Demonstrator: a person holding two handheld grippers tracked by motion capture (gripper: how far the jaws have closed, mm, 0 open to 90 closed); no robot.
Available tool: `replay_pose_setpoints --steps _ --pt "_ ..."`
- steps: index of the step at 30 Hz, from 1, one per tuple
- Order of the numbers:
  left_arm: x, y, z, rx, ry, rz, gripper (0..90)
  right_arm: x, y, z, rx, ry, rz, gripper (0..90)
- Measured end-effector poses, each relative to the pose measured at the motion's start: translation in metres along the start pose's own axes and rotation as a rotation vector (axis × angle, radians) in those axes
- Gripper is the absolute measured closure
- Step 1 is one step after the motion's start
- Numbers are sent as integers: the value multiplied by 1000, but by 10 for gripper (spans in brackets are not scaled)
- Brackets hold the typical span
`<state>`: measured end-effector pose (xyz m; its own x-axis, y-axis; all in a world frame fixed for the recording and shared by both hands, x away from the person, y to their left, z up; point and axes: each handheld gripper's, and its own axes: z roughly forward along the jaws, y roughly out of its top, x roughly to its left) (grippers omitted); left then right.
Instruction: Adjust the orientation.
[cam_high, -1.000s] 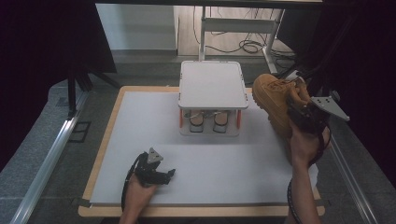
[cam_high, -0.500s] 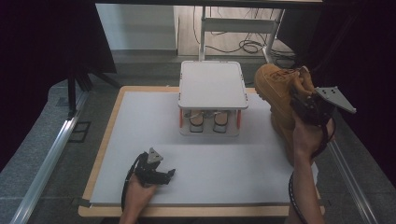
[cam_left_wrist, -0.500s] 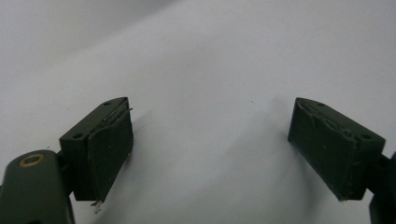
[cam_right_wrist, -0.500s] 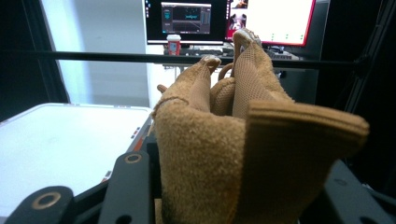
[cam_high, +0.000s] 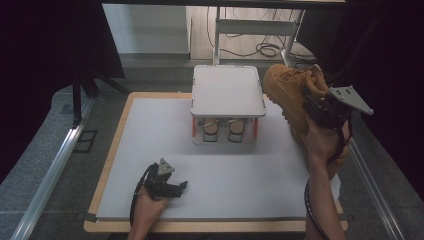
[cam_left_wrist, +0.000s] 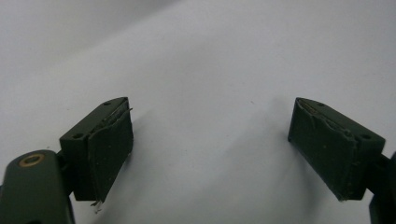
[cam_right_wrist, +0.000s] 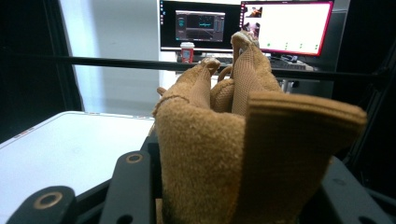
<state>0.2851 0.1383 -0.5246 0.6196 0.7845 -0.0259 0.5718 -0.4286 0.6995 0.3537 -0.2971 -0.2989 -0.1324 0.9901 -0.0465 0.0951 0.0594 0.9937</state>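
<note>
A tan suede boot (cam_high: 287, 92) is held in the right gripper (cam_high: 320, 111), lifted beside the right edge of a small white-topped rack (cam_high: 228, 90). A pair of shoes (cam_high: 223, 128) is seen under the rack's top. The left gripper (cam_high: 172, 188) is rested on the white mat (cam_high: 150, 130) near the front edge.

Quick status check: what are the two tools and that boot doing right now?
Right tool clamped on boot, held above the mat. Left tool open, empty. Shelf beside boot.
</note>
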Motion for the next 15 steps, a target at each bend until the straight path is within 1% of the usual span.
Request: replay_pose_setpoints --steps 7,15 --pt "0 0 0 -2 2 0 140 12 5 6 -11 21 -5 558" --pt "0 0 0 -2 2 1 140 29 6 16 -14 57 -5 558"
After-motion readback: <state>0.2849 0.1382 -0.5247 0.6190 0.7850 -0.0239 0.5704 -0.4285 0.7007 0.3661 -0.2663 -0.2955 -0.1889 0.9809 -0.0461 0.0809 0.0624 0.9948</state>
